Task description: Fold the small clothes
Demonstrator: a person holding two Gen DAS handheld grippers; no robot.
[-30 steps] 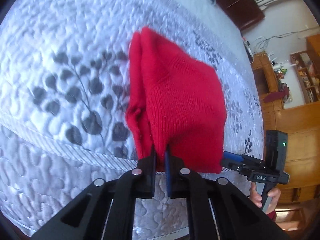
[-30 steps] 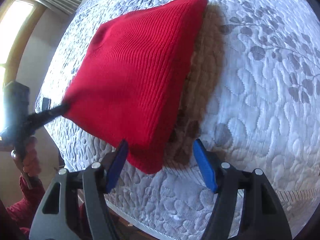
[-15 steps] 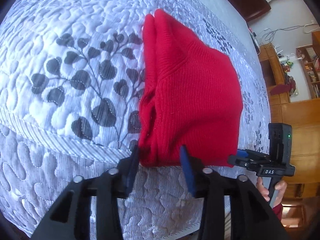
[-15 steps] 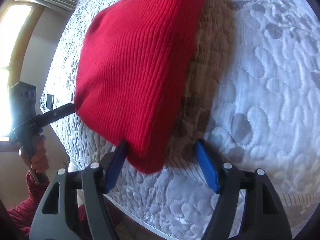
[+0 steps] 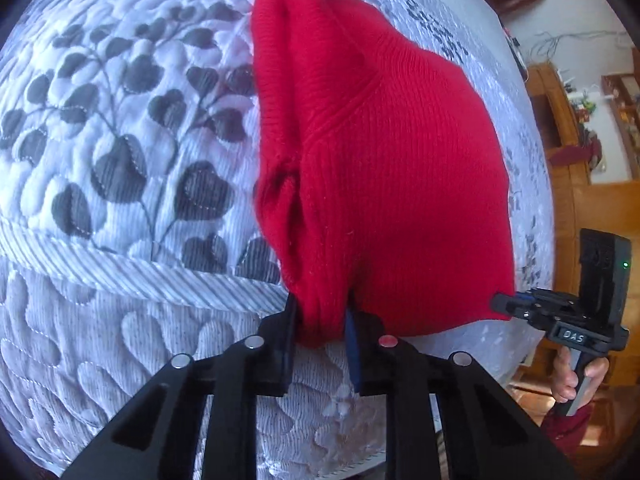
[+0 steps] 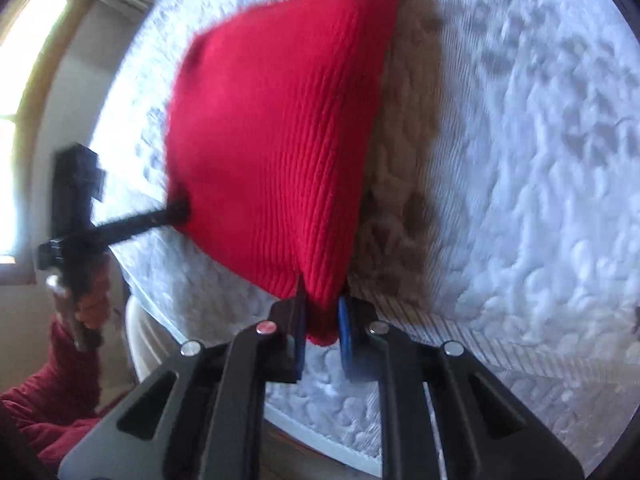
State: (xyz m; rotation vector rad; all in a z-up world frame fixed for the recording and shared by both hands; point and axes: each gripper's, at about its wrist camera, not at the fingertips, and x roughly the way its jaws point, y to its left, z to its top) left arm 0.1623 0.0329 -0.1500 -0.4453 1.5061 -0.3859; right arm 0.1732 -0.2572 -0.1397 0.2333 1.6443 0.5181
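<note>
The only legible writing is "DAS", on a small label (image 5: 573, 336) on the body of the right tool (image 5: 505, 303), seen from the left wrist view. A red knit garment (image 5: 392, 184), folded over itself, lies on a bed's quilted white cover (image 5: 100, 128) printed with grey leaves, near the bed's edge. The left tool (image 5: 320, 330) has its jaws closing, and they pinch the garment's near left corner, where the layers bunch into a thick roll. The right tool (image 6: 322, 330) also has its jaws closing, its blue pads gripping the near right corner. From the right wrist view, which is blurred, the left tool (image 6: 180, 210) meets the garment's far corner, held by a hand (image 6: 86, 300) in a red sleeve (image 6: 44, 400).
</note>
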